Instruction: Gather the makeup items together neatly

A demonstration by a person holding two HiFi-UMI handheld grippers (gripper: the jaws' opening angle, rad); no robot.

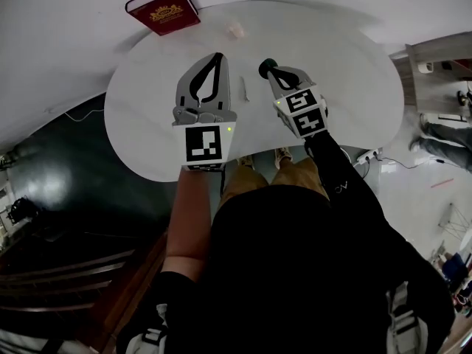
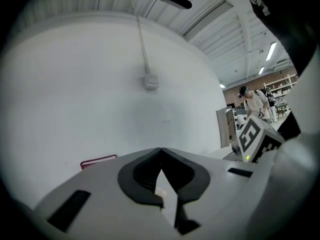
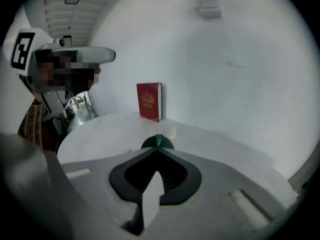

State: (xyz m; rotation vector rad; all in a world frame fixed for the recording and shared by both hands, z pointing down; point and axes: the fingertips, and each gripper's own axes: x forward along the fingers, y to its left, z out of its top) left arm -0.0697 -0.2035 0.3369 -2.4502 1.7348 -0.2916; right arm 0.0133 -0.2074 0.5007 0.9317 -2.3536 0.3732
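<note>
Here the right gripper [image 1: 271, 72] is closed on a dark green round thing [image 3: 158, 142], low over the white table [image 1: 339, 72]. The left gripper [image 1: 218, 56] is closed and empty (tips meeting). A small white stick [image 1: 246, 88] lies between them, a pale bit [image 1: 236, 29] beyond.

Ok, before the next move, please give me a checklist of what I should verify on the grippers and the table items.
1. Left gripper jaws together: ok.
2. Right gripper jaws together: ok.
3. Dark green item at the right tips, gripped or only touching: cannot tell.
4. Items gathered: not ok; white stick and small pale item lie apart.
5. Red case clear of both grippers: ok.
</note>
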